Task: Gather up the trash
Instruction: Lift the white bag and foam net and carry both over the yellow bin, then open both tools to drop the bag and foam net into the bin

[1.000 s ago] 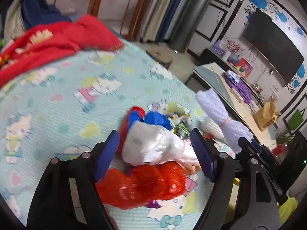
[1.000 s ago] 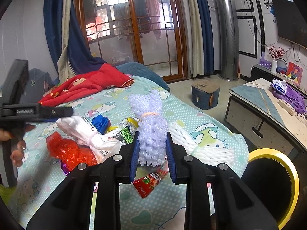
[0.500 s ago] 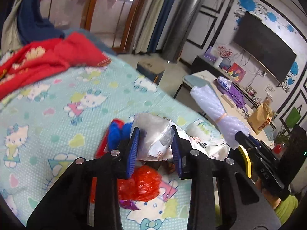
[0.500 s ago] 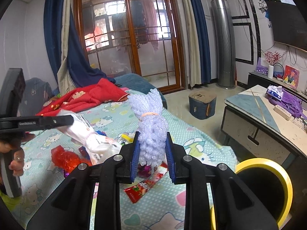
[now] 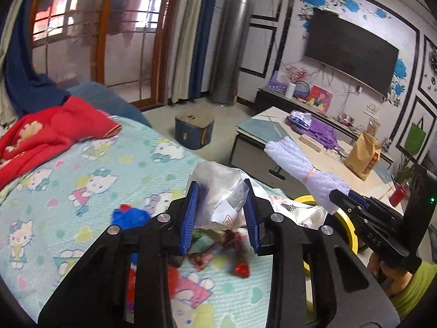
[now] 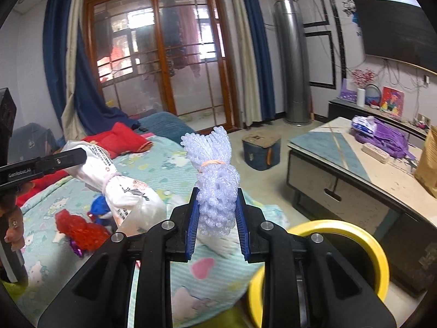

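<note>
— Gripper on the left point(image 5: 221, 213), what is it doing? Its jaws were closing moments ago.

— It is clamping a crumpled white plastic bag point(image 5: 224, 191) between its blue pads, holding the bag clear above the bed point(image 5: 82, 180). In the right wrist view that same bag point(image 6: 120, 186) is sticking out sideways from the left gripper point(image 6: 79, 155), printed text showing, with a person's hand point(image 6: 13, 227) gripping the handle below.

— Start from the big things, then.

— The bed is lying under both grippers, covered by a pale green cartoon-cat sheet, with a red blanket point(image 5: 41, 136) bunched at its far end. A low table point(image 6: 355, 164) is standing well apart from the bed across the floor. A yellow-rimmed bin point(image 6: 341, 232) is sitting just beside the bed's near corner, under the right gripper.

— And the right gripper point(image 6: 217, 216)?

— It is squeezing a bundle of white foam netting point(image 6: 213, 180), tied by an orange rubber band, standing upright between the pads. From the left wrist view the bundle point(image 5: 297, 164) is pointing up and leftward, out of the right gripper point(image 5: 341, 194).

— What is remaining on the sheet?

— A red mesh bag point(image 6: 79, 229), a blue scrap point(image 5: 128, 216) near it, and some blurred snack wrappers point(image 5: 218, 254) below the white bag.
</note>
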`<state>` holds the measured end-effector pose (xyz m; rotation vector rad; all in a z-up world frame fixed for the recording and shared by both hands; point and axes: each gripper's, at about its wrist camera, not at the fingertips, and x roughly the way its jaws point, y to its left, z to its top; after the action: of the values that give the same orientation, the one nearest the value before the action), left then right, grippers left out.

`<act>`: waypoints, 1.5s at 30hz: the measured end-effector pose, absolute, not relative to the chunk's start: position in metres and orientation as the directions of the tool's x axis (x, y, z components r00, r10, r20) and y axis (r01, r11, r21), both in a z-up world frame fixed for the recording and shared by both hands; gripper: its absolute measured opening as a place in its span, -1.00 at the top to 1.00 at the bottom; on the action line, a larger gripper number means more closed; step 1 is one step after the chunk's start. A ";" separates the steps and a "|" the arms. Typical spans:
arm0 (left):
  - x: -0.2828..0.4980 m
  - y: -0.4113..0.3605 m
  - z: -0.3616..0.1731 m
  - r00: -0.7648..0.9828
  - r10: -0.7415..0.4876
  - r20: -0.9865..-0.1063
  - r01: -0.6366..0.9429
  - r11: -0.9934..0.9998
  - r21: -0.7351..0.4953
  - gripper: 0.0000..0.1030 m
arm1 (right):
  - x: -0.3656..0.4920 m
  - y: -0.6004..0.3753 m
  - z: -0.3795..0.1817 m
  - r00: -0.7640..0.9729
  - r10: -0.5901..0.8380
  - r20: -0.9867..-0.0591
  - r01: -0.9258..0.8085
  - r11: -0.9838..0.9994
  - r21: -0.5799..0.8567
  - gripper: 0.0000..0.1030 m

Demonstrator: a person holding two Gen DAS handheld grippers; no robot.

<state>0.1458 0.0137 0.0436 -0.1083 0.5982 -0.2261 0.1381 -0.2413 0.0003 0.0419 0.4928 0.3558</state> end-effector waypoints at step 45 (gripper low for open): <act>0.161 -0.192 -0.057 0.663 -0.394 -0.637 0.507 0.862 -0.005 0.49 | 0.115 -0.415 -0.074 0.743 0.086 -0.664 0.076 0.974 0.212 0.53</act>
<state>0.1610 -0.1917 -0.0569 0.1785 0.6757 -0.5121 0.1149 -0.4148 -0.0742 0.2326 0.7352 0.0056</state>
